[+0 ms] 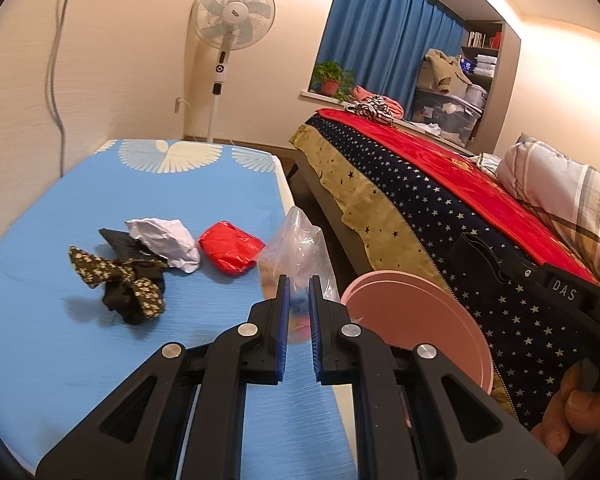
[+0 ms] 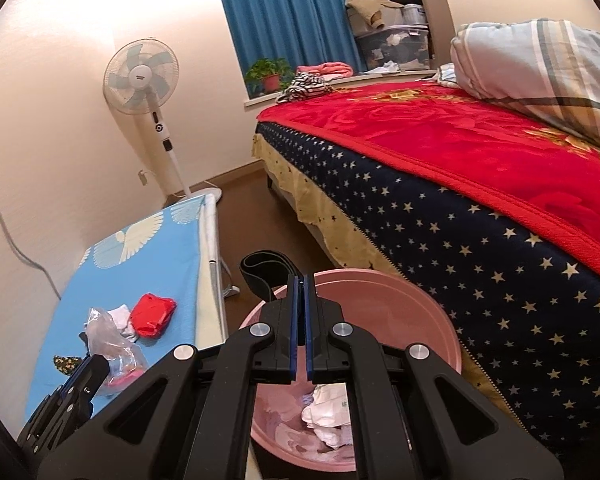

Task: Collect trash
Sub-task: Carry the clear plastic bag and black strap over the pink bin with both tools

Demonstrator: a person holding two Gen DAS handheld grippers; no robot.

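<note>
Landmark: pink bin (image 2: pixel 380 312), on the floor between bed (image 2: pixel 460 200) and blue table (image 1: pixel 120 200). Bin already holds white scraps. My right gripper (image 2: pixel 301 320) sits at its near rim, jaws nearly closed, empty. On the table left of the bin, my left gripper (image 1: pixel 299 300) is pinched on the clear plastic bag (image 1: pixel 296 244). Further left of the bin: red wrapper (image 1: pixel 232 248), white crumpled paper (image 1: pixel 164 240), dark patterned cloth (image 1: pixel 120 280). Risk: thin slippery film could slide out of the jaws over the table-to-bin gap and land on the floor.
</note>
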